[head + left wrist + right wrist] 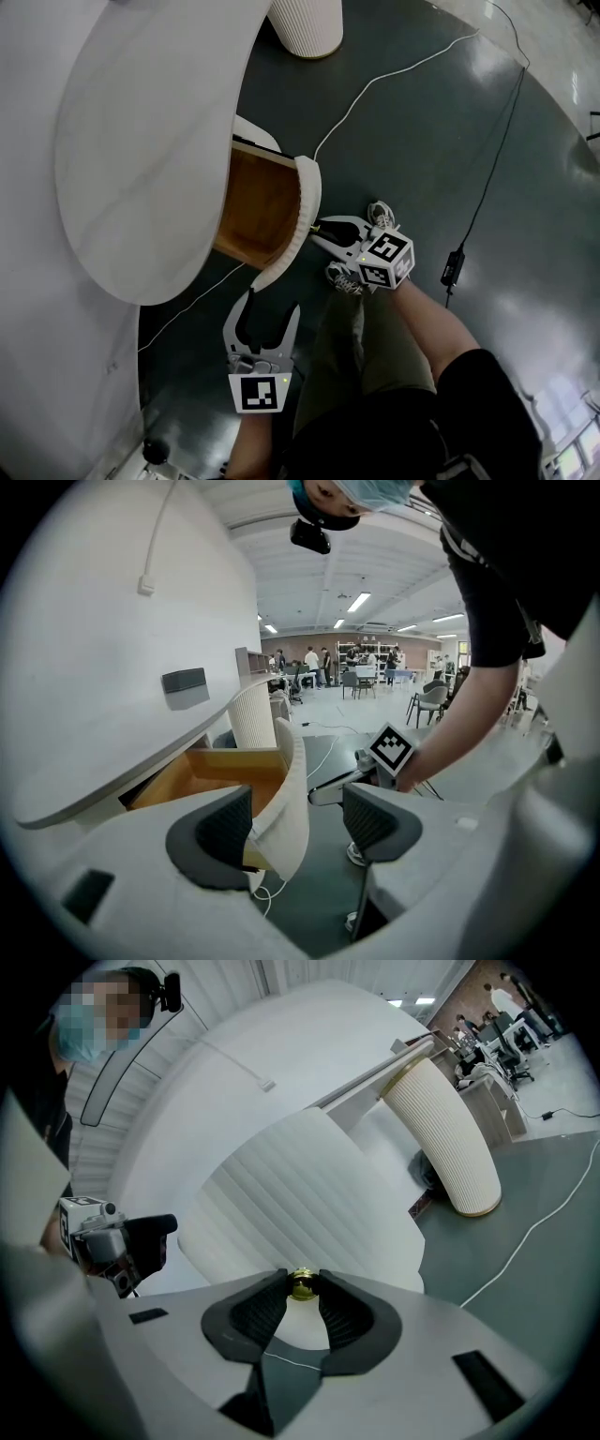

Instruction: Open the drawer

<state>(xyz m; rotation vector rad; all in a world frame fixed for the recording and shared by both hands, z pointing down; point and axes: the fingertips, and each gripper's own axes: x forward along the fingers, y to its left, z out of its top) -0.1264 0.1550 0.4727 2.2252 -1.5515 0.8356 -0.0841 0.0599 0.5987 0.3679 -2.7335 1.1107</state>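
The drawer [259,201] stands pulled out from under the white table top [141,141], its wooden inside showing behind a curved, ribbed white front [307,211]. My right gripper [319,228] is shut on the small gold knob [302,1284] in the middle of that front, and the pads [262,1309] press on it from both sides. My left gripper [273,310] hangs lower and nearer to me, open and holding nothing. In the left gripper view the drawer front [292,789] lies just beyond the open left gripper [300,822], apart from it.
A ribbed white pedestal [306,24] stands on the dark floor past the table. A white cable [394,75] and a black cable with an adapter [454,266] run over the floor. The person's shoes [379,215] and legs are beside the right gripper.
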